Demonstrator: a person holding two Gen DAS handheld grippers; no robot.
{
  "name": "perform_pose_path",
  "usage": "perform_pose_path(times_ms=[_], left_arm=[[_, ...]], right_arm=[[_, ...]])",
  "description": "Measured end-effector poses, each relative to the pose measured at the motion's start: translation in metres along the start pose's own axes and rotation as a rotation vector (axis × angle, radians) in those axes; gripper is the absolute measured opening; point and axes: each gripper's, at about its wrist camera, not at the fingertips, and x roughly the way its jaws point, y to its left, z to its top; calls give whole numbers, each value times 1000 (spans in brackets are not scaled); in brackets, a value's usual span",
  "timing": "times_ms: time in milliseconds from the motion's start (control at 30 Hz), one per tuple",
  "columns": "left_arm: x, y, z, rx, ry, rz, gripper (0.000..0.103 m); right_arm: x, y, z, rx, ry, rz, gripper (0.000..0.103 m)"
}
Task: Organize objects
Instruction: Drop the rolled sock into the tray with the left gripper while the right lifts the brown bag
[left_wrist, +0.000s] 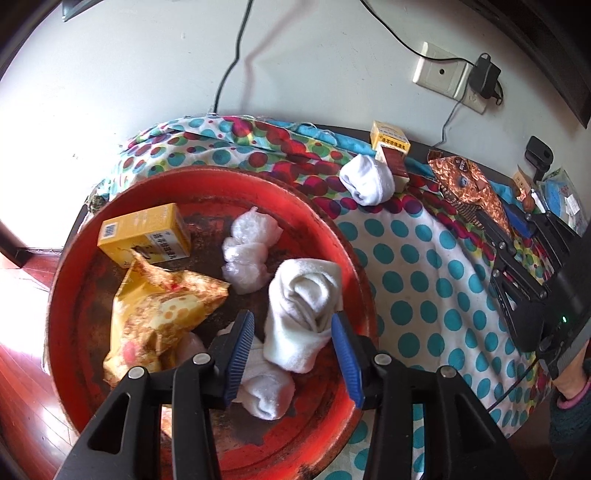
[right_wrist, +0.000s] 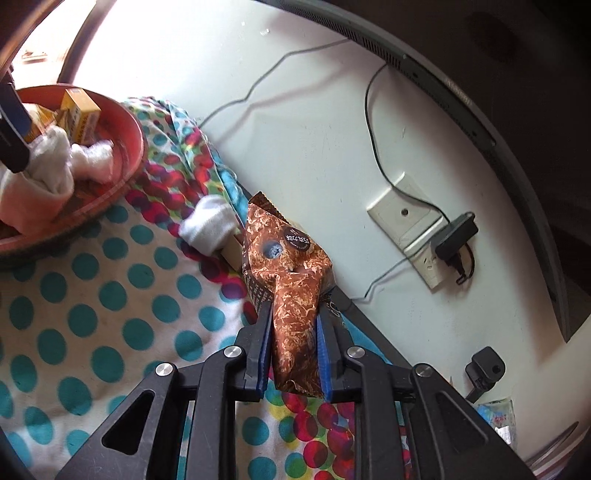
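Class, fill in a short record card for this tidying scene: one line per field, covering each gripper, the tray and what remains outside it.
Left gripper: open, over the red tray, fingers either side of a rolled white towel
Right gripper: shut on brown snack packet
In tray: yellow box, yellow wrapper, plastic bundles
Outside tray: white sock on the spotted cloth

Polka-dot cloth (left_wrist: 406, 258) spread over the tabletop, lower right of the left wrist view. White wall (left_wrist: 147, 74) behind, upper half. Wall socket plate (left_wrist: 441, 72) at upper right, black adapter (left_wrist: 485, 79) plugged in just beside it. Black cable (left_wrist: 232, 62) running down the wall, upper centre. Reddish wooden floor (left_wrist: 22, 387) at lower left.
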Motion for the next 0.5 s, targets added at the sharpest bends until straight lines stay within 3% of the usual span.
perform_pose_path(times_ms=[500], left_arm=[[-46, 91, -7, -251, -75, 73, 46]], right_arm=[[-70, 65, 77, -94, -224, 141, 19]])
